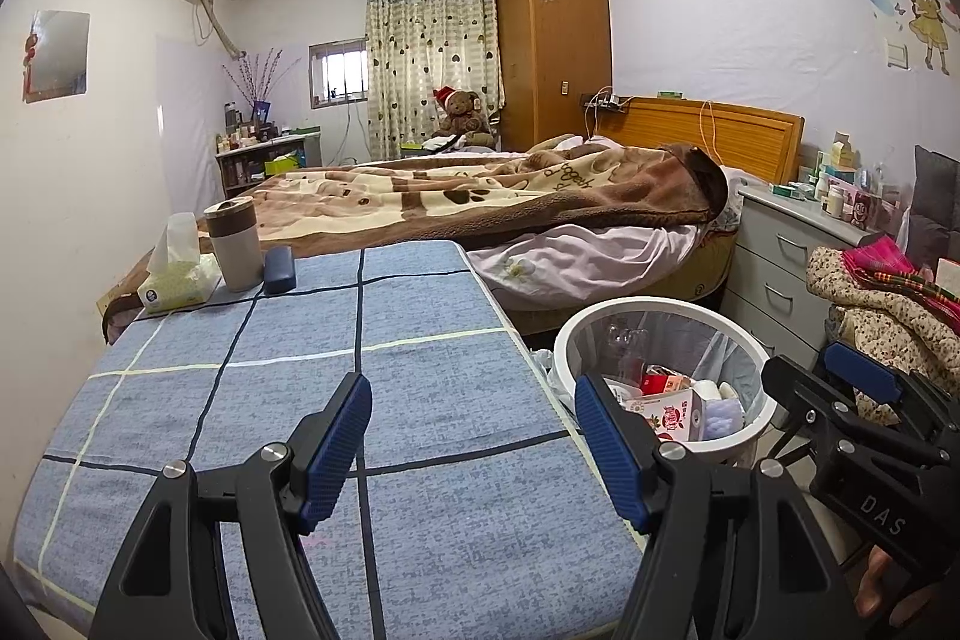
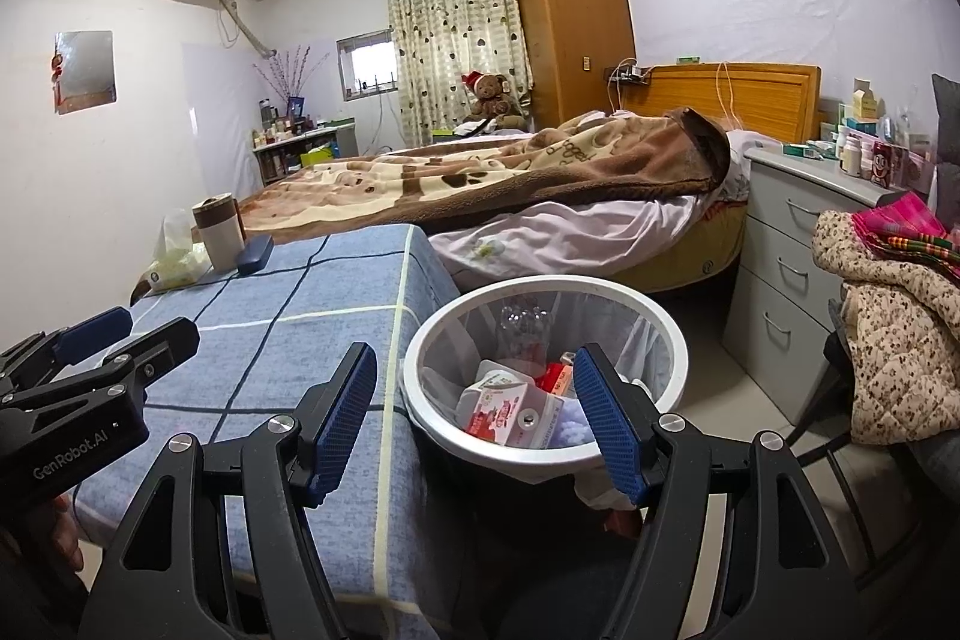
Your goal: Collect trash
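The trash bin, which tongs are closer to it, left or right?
Right. The right tongs hang open just above the trash bin, at its near rim. The left tongs are open over the blue checked table, beside the bin.

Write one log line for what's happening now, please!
left gripper: open, empty | right gripper: open, empty | trash bin: holds cartons | table

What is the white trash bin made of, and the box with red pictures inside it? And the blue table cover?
The trash bin looks like smooth white plastic: its rim is glossy, and a thin clear bag lines it. The carton looks like printed, coated cardboard, with folded edges and creases. The table cover looks like woven cloth, matte and speckled, draping over the edge.
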A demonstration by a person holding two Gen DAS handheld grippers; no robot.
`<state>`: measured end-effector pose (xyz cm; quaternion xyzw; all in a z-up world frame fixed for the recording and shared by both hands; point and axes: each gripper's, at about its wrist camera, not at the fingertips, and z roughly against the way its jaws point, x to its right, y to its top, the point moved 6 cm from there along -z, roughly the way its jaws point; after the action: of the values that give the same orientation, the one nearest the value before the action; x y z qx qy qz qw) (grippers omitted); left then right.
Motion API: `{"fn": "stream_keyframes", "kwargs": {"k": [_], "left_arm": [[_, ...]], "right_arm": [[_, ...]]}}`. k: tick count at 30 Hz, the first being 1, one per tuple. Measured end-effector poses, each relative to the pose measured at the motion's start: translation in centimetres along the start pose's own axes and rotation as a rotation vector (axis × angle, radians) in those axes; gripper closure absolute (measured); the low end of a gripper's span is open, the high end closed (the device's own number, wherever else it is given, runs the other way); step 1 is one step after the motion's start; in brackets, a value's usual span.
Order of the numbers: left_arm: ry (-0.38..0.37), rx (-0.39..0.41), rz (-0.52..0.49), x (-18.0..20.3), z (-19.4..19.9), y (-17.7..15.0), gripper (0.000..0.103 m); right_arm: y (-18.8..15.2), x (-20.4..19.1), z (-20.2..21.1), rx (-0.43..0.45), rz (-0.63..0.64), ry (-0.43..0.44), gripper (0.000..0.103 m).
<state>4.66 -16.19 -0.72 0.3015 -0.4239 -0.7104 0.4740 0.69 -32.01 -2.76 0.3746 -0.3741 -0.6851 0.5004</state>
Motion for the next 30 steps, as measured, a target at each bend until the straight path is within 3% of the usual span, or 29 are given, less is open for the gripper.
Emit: {"fn": "stream_keyframes", "kwargs": {"k": [30], "left_arm": [[0.000, -0.002, 0.002, -0.55, 0.02, 0.14, 0.033]], "right_arm": [[0.07, -0.21, 0.02, -0.004, 0.006, 0.007, 0.033]]}}
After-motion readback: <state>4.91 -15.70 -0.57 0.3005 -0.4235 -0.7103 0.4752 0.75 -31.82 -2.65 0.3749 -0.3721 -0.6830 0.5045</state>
